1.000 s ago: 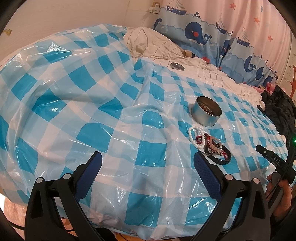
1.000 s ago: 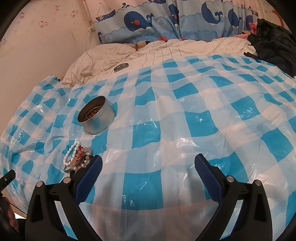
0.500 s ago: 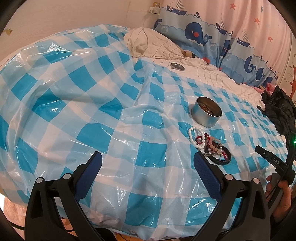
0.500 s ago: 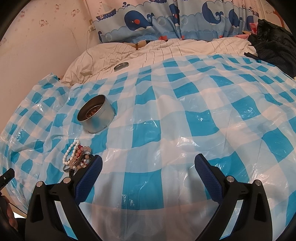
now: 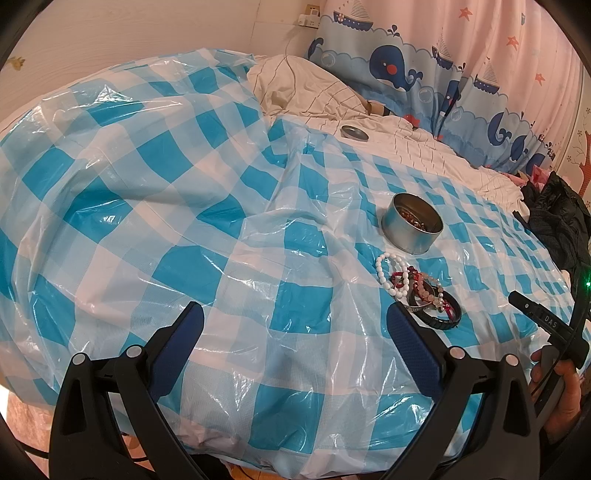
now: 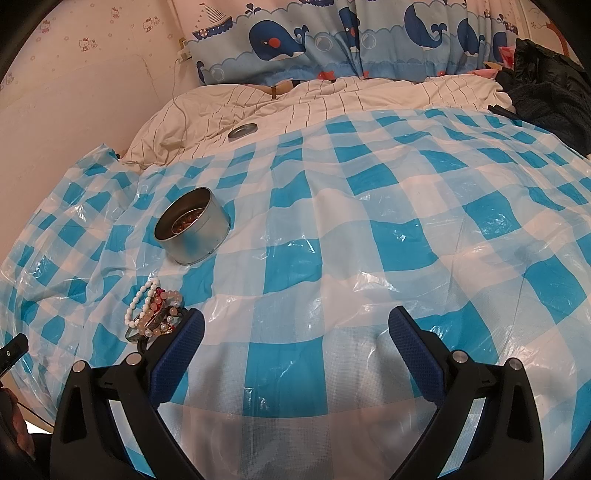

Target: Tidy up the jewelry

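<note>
Blue-white checked plastic sheet (image 5: 177, 206) covers most of the bed, under and ahead of both sets of jaws, wrinkled and glossy. Beyond its far edge: striped cream bedding (image 6: 332, 99), bunched up far left of the right jaws. Whale-and-sailboat curtain (image 6: 332, 37) hangs behind that. Dark clothing heap (image 6: 546, 85) far right of the right jaws, at the bed edge. Wall socket (image 5: 309, 18) with a thin cable (image 6: 177, 96) trailing onto the bedding.

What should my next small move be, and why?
Probably swing the right gripper left onto the bracelet pile. Both grippers are open and empty, the pile lies just beyond its left finger, and the open tin already holding beads sits right behind.
</note>
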The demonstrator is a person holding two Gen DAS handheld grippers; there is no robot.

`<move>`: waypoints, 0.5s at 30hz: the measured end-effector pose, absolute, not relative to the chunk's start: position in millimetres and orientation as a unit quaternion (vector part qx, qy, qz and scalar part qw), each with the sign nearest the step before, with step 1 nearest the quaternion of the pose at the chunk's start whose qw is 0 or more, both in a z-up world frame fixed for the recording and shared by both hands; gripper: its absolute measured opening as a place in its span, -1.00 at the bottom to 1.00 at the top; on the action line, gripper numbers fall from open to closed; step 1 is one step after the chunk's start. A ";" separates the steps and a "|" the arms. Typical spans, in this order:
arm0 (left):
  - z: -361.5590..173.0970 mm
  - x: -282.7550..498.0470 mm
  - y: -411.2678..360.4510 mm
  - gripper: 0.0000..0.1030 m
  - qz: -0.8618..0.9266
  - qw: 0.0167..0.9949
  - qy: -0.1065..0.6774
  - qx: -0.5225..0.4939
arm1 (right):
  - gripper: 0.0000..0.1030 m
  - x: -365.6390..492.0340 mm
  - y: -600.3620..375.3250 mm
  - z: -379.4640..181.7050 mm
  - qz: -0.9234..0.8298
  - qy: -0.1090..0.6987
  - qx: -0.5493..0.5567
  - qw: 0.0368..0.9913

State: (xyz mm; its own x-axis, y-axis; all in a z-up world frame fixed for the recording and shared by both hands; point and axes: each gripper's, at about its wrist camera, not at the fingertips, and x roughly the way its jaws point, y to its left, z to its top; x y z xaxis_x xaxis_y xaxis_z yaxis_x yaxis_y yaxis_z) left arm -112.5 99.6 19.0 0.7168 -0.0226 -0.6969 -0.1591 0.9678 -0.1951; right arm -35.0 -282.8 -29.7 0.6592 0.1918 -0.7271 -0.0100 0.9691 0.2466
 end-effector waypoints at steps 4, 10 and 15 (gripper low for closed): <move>19.0 -112.6 99.5 0.85 0.037 0.919 0.374 -0.122 | 0.86 -35.0 -282.6 -29.7 0.056 0.409 0.111 0.904; 18.6 -112.6 99.5 0.85 0.037 0.919 0.374 -0.121 | 0.86 -34.9 -282.3 -29.7 0.056 0.409 0.111 0.904; 18.8 -112.6 99.5 0.85 0.037 0.919 0.375 -0.121 | 0.86 -34.9 -282.0 -29.9 0.056 0.410 0.111 0.904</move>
